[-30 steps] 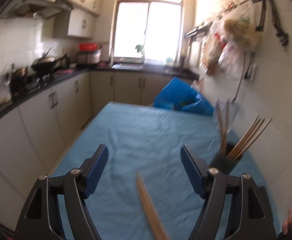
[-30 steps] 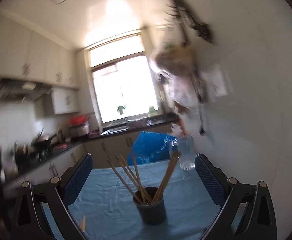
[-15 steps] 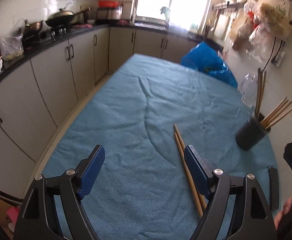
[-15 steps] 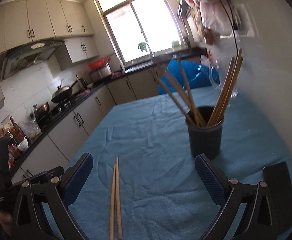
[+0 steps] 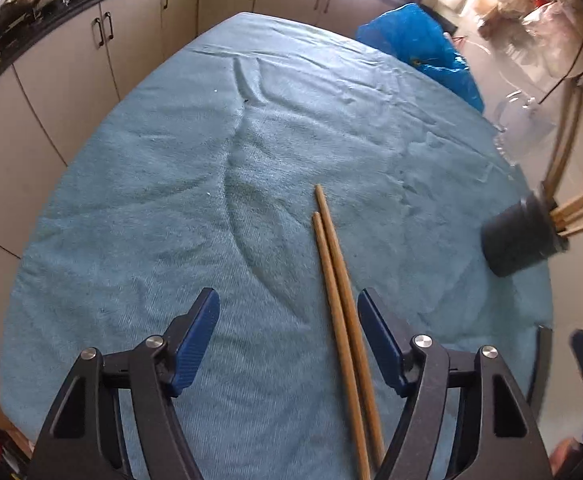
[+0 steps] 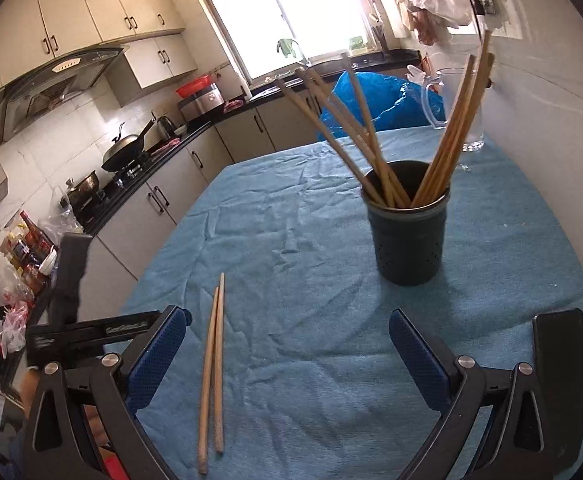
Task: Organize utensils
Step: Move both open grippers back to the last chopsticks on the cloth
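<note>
Covering the whole tabletop: a blue towel [image 6: 311, 240], creased, the landmark for every entry below.

Blue plastic bag [image 5: 415, 46]: at the towel's far edge, against the wall side.

Clear jug [image 6: 457, 108]: on the towel's far corner, near the tiled wall, just beside the bag.

Dark holder [image 6: 407, 224]: a round cup with small holes in its wall, standing upright on the towel toward the wall side. It holds several wooden chopsticks [image 6: 371, 132] that fan out above its rim, some leaning left, some right.

Left gripper [image 5: 289, 340]: pointed steeply down at the towel's near part. Its blue-padded jaws are closing, yet a wide gap is left between them. The loose pair of chopsticks runs through that gap close to the right-hand pad; the pads do not press on it.

Right gripper [image 6: 289, 356]: low over the towel's near edge, jaws spread wide, nothing between the pads; the holder stands beyond the gap, well apart.

Loose pair of chopsticks [image 5: 333, 276]: two wooden sticks lying flat on the towel's near middle, side by side and touching along most of their length, thin tips pointing toward the far edge, one tip set slightly ahead of the other. Well apart from the holder.
</note>
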Tool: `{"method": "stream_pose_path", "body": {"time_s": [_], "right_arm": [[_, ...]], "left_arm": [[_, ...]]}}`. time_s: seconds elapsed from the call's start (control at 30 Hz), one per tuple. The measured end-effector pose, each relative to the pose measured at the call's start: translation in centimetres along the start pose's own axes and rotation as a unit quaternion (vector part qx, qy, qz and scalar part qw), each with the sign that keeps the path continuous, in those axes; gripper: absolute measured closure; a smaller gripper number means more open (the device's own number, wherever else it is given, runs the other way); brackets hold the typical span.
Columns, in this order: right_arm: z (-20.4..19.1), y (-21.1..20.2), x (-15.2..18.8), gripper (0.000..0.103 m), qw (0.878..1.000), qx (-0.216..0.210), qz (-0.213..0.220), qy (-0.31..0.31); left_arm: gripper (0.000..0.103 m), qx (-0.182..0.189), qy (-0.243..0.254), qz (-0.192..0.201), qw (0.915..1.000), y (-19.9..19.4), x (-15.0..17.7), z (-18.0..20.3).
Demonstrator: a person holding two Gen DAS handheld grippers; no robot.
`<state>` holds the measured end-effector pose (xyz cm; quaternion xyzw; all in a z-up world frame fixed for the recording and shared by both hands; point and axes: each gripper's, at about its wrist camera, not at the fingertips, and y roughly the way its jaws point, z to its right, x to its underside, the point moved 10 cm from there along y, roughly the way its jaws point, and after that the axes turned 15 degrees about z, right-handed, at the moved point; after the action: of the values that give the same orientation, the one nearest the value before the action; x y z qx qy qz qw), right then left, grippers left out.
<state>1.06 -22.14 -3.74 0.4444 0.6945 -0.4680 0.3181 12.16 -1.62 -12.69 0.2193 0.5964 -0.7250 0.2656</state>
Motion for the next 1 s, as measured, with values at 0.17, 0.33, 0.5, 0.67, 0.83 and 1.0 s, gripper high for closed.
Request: {"method": "stream_pose_path", "body": {"time_s": [0.17, 0.33, 0.5, 0.67, 0.83, 1.0], "right_arm": [[0.5, -0.2, -0.3, 0.000, 1.000, -0.002, -0.003, -0.004], [0.5, 0.1, -0.1, 0.000, 1.000, -0.008, -0.008, -0.004], [0.0, 0.7, 0.5, 0.001, 1.000, -0.008, -0.022, -0.020], [-0.5, 1.2, 0.9, 0.002, 0.999, -0.001, -0.031, -0.035], [-1.8, 2.3, 1.1, 0.004, 0.996, -0.009, -0.058, -0.071], [-5.4, 5.2, 1.4, 0.005, 0.987, -0.057, -0.127, -0.078]], "left_arm": [[0.035, -0.026, 0.001, -0.016, 0.9995, 1.6, 0.4, -0.6], [0.038, -0.030, 0.010, -0.018, 0.9993, 2.3, 0.3, -0.2], [0.040, -0.040, 0.032, -0.009, 0.9987, 3.0, 0.1, 0.3], [0.046, -0.072, 0.052, 0.007, 0.9960, 3.2, -0.3, -0.6], [0.050, -0.095, 0.034, 0.012, 0.9948, 2.8, -0.8, -4.0], [0.050, -0.099, 0.016, 0.016, 0.9948, 2.1, -0.8, -6.4]]}}
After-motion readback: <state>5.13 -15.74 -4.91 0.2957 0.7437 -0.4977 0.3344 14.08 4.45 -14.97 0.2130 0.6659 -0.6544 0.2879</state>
